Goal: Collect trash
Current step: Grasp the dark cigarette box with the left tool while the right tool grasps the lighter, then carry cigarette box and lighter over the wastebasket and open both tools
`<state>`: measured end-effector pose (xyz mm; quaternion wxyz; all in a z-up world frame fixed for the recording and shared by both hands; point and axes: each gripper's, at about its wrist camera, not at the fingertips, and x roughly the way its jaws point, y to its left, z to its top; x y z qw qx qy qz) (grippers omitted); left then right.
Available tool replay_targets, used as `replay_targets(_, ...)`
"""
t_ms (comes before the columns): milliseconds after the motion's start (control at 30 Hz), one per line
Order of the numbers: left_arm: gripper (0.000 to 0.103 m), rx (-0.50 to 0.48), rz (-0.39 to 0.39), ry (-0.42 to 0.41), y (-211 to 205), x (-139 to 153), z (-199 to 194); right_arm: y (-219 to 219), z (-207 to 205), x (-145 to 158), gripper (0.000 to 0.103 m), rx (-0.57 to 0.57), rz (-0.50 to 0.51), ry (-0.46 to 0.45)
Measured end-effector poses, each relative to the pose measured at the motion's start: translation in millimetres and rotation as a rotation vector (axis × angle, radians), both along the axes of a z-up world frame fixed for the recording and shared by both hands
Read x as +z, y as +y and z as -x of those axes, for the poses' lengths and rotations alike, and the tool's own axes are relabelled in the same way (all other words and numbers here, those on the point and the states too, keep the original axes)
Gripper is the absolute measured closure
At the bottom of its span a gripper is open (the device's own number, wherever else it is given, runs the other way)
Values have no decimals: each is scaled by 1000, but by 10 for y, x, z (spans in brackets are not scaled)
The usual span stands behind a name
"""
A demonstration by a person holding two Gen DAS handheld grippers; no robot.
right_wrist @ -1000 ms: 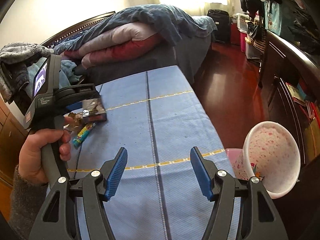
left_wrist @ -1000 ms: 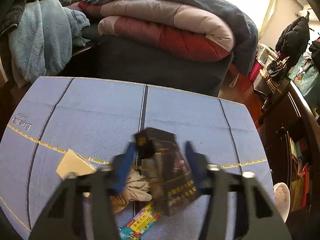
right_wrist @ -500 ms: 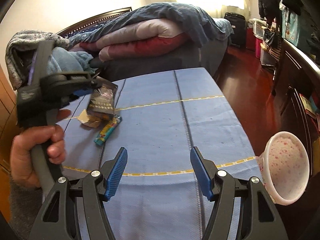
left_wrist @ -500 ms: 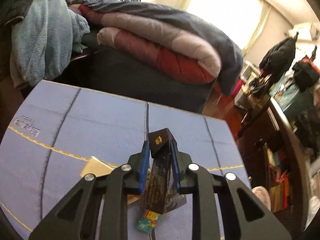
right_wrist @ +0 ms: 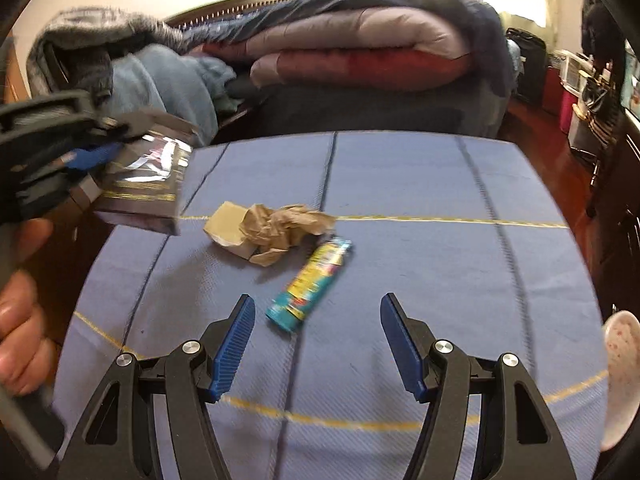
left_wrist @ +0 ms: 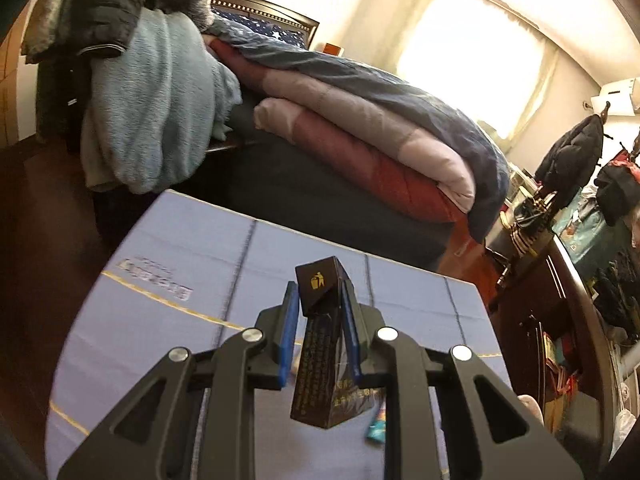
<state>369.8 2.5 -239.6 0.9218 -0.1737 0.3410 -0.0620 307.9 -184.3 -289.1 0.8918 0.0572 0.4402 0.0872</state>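
Black linkage arms, silver screws, ribbed blue pads [right_wrist: 234, 344]

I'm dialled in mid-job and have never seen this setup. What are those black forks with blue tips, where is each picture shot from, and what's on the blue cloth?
No robot arm here: a person holds a hand-operated gripper in each hand, and each picture comes from a camera on one gripper, looking along its jaws. In the left wrist view, the left gripper is shut on a dark carton, lifted off the blue cloth. In the right wrist view, the right gripper is open and empty above the cloth, and the person's hand appears at the left edge. Still on the cloth: crumpled brown paper, a tan card and a colourful wrapper. A pink speckled bin shows at the right edge.
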Motion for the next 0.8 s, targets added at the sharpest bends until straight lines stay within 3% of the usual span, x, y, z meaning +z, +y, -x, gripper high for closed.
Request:
replay_targets(233,81,6,8,4,184,-39,18,242,-223,-173,46,-35,81,33)
replay_targets(300,81,3,10,4,194,-48,19,300,-227,-183,56,-46,133,30)
replay_targets(367,81,1,13,3,192,-51,20,302,-209,-188,74,-49,149,24)
replay_targets(433,81,-3,14,2,182,-46,25,262,-194,-180,80,-51,134,32)
replay_targets(800,81,-45,10,-19,-88,85,174,-342,237,38,81,-109,-24,17)
